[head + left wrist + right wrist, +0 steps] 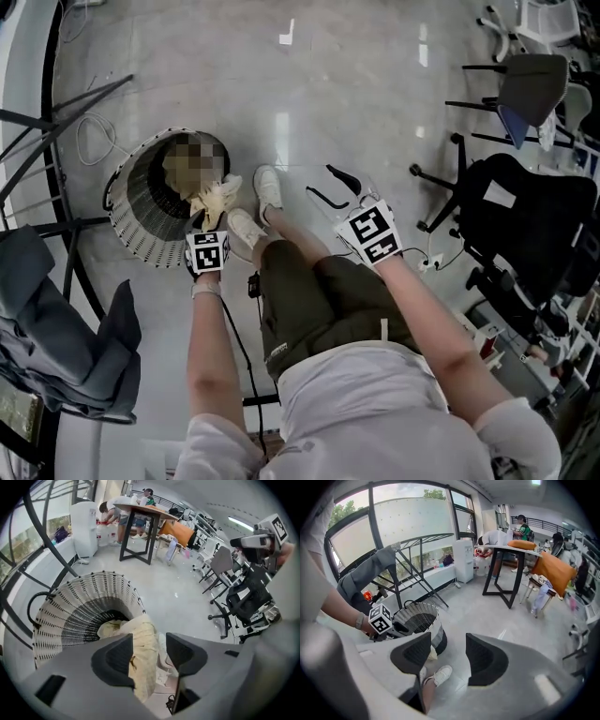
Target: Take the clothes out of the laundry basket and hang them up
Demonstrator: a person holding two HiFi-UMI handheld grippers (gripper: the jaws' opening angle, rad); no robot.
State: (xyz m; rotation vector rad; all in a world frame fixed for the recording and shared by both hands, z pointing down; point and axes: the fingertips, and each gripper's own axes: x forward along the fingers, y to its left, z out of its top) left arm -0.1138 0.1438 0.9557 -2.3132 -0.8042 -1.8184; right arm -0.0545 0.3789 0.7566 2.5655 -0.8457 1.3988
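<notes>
Straddles a cream cloth (140,644) with left claw (149,651) open, where the cloth spills over the near rim of the basket (70,611). Holds right claw (449,653) open and empty, off right above the floor. Looks soft, light and limp; probably best pinched at a thick bunched fold, then lifted clear.

Open floor (328,94) is left beyond the laundry basket (141,239) and to its far right. The basket's mouth is open from above, but a cream garment (214,199) is draped over its near right rim. The left is barred by the drying rack (94,97) and grey clothes (56,356). Shoes (267,186) stand just right of the basket, and office chairs (525,216) crowd the right.
</notes>
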